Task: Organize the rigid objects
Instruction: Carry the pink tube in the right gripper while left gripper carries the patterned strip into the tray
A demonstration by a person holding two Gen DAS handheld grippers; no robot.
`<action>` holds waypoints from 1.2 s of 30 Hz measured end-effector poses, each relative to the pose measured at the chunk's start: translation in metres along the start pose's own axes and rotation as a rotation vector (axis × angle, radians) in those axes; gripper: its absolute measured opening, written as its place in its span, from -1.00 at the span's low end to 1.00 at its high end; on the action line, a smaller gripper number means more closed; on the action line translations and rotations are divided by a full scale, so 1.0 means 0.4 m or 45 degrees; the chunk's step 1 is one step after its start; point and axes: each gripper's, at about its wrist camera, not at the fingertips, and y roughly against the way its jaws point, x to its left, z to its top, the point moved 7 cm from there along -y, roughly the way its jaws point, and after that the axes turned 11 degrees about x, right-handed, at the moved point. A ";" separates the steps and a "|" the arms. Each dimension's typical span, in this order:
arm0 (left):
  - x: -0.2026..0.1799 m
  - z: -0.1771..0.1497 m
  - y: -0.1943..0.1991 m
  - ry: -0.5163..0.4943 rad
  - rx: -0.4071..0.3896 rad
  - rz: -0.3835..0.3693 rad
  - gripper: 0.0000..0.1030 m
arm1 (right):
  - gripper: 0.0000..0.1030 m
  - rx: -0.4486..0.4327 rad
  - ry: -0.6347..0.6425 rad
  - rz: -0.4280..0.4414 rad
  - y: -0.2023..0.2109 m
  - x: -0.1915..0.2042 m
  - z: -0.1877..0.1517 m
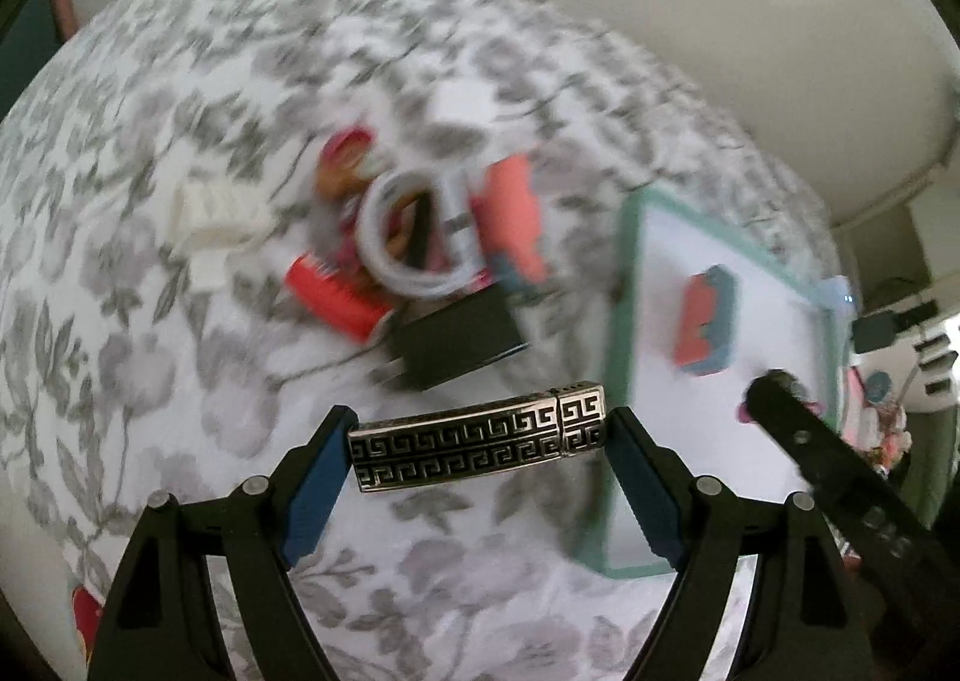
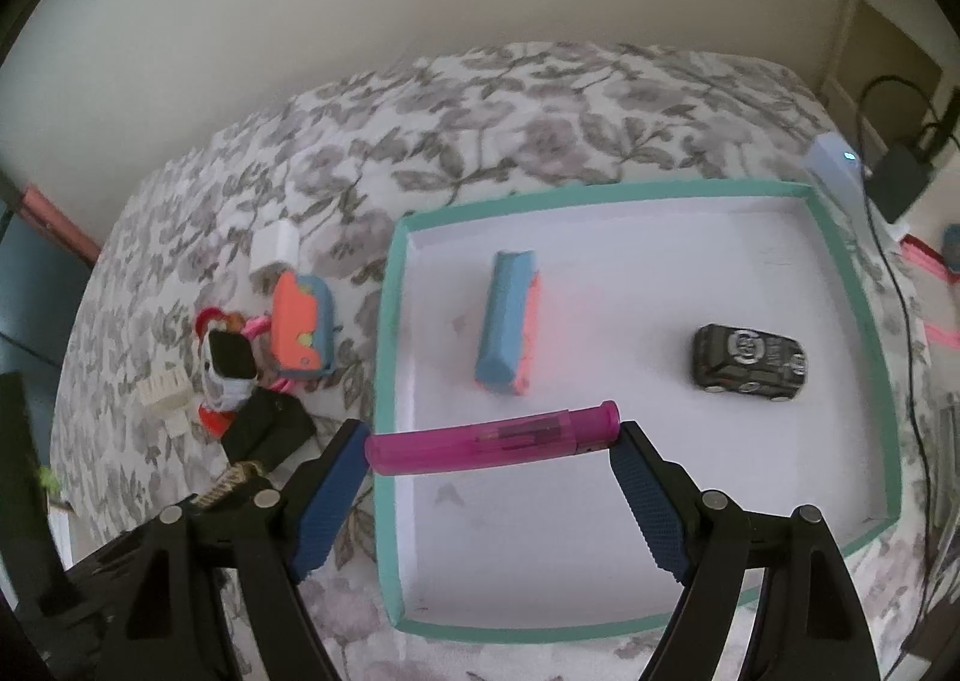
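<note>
gripping a patterned metal lighter (image 1: pixel 477 442) endwise, the left tool (image 1: pixel 480 444) hangs above the floral bed (image 1: pixel 150 291); the right tool (image 2: pixel 493 441) clamps a pink lighter (image 2: pixel 493 439) over the teal-rimmed tray (image 2: pixel 840 273).

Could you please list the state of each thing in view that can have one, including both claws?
Left claw: shut on the patterned lighter, held crosswise off the bed.
Right claw: shut on the pink lighter, held crosswise over the tray's edge.
Tray: open-topped, partly filled.
Toy car: on its wheels in the tray.
Blue-and-orange block: lying in the tray.
White cable: coiled, on the pile.
</note>
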 end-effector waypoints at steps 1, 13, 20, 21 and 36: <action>-0.013 0.000 0.007 -0.017 -0.011 -0.002 0.64 | 0.63 -0.008 -0.019 -0.004 0.007 -0.014 0.001; -0.257 -0.021 -0.004 -0.401 -0.099 0.094 0.64 | 0.63 -0.011 -0.320 -0.090 0.023 -0.226 -0.016; -0.313 -0.045 -0.068 -0.507 -0.064 0.152 0.64 | 0.63 -0.013 -0.465 -0.112 0.022 -0.321 -0.032; -0.314 -0.046 -0.076 -0.509 -0.058 0.154 0.64 | 0.63 -0.007 -0.466 -0.115 0.018 -0.324 -0.033; -0.320 -0.063 -0.160 -0.548 0.002 0.178 0.64 | 0.63 0.151 -0.417 -0.165 -0.083 -0.318 -0.069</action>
